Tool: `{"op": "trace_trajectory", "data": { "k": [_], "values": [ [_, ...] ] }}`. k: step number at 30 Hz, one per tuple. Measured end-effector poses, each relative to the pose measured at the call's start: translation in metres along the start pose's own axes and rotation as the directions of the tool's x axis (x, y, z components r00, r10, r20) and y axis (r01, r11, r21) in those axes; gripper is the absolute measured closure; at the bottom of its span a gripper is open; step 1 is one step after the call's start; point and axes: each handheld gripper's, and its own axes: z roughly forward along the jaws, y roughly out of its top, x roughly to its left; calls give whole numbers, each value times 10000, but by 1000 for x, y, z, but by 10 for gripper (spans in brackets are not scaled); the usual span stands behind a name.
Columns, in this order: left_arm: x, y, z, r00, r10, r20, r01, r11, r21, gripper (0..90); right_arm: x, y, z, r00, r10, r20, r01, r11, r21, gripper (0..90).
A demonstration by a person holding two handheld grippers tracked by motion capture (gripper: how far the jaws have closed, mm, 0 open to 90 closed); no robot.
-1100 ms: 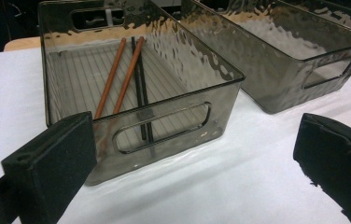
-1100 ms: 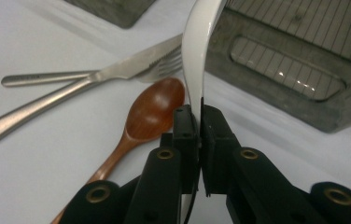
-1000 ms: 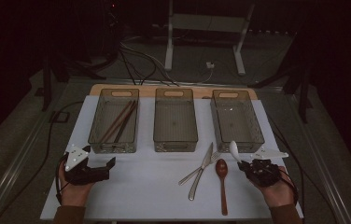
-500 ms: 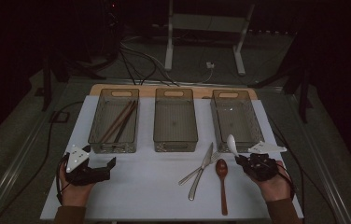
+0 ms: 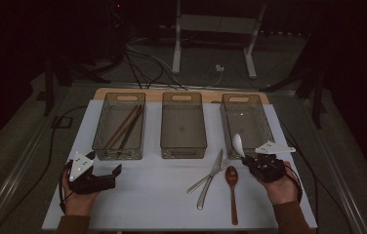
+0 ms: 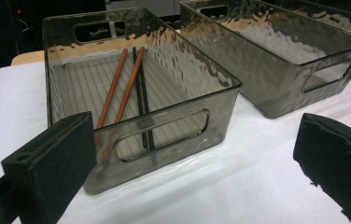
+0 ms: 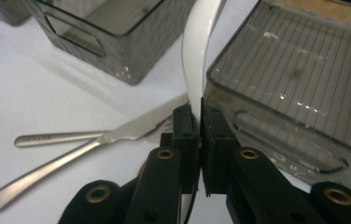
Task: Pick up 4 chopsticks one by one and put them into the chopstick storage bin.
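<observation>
My right gripper [image 5: 251,158] [image 7: 199,116] is shut on the handle of a white spoon [image 5: 238,144] [image 7: 198,56], whose bowl points up and away, just before the near wall of the right bin [image 5: 246,122] [image 7: 304,79]. My left gripper [image 5: 104,171] rests at the near left of the table with its jaws open and nothing between them; its black pads [image 6: 52,163] frame the left bin [image 5: 119,126] [image 6: 136,88]. That bin holds brown and black chopsticks [image 5: 124,125] [image 6: 127,91].
The middle bin [image 5: 183,125] [image 6: 281,60] stands between the other two. A knife [image 5: 211,178] [image 7: 71,156], a fork [image 5: 206,179] [image 7: 61,137] and a brown wooden spoon [image 5: 232,191] lie on the white table near the right hand. Cables and a stand's legs lie on the floor beyond.
My right gripper has lifted a little and moved away from me with the white spoon, toward the right bin. The left gripper has stayed where it was.
</observation>
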Motion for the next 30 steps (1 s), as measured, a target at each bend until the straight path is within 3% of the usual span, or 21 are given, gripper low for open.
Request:
{"op": "trace_trajectory", "data": {
  "k": [19, 30],
  "values": [
    [2, -1, -1, 10000, 2, -47, -3, 10000, -97, 7, 2, 30, 9, 10000, 14, -49, -17, 9986, -520, 861],
    [3, -2, 0, 10000, -9, 7, 9, 10000, -30, 6, 7, 48, 23, 9999, 10, -160, -20, 9979, -646, 861]
  ]
}}
